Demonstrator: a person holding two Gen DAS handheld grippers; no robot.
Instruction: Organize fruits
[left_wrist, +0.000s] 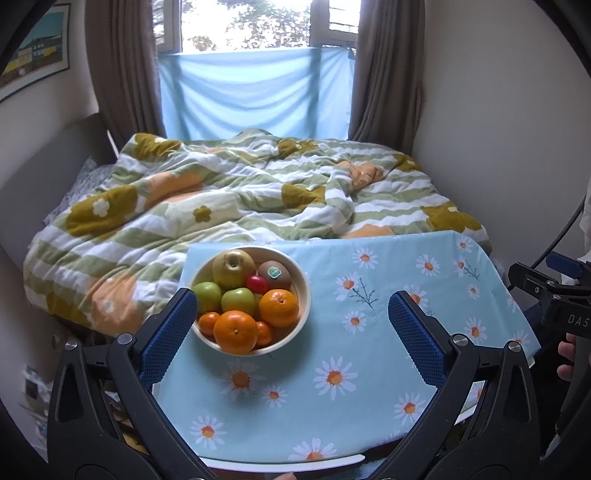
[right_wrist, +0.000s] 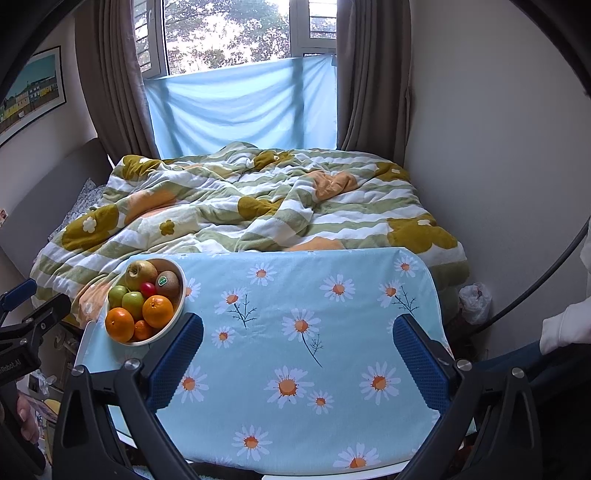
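Observation:
A cream bowl (left_wrist: 302, 295) (right_wrist: 181, 295) stands at the table's far left corner. It holds oranges (left_wrist: 235, 331) (right_wrist: 157, 311), green apples (left_wrist: 238, 301) (right_wrist: 133, 304), a yellow-brown apple (left_wrist: 233, 263) (right_wrist: 140, 274), a kiwi (left_wrist: 275, 275) (right_wrist: 167, 283) with a sticker and a small red fruit (left_wrist: 257, 284) (right_wrist: 148, 289). My left gripper (left_wrist: 293, 314) is open, above the table, its left finger beside the bowl's near rim. My right gripper (right_wrist: 297, 339) is open over the bare cloth, right of the bowl. Neither holds anything.
The table (left_wrist: 332, 406) (right_wrist: 314, 406) wears a light blue daisy cloth. Behind it lies a bed with a striped floral quilt (left_wrist: 221, 199) (right_wrist: 240, 206), then curtains and a window. A white-sleeved arm (right_wrist: 565, 325) is at the right. A plastic bag (right_wrist: 474, 301) sits by the bed.

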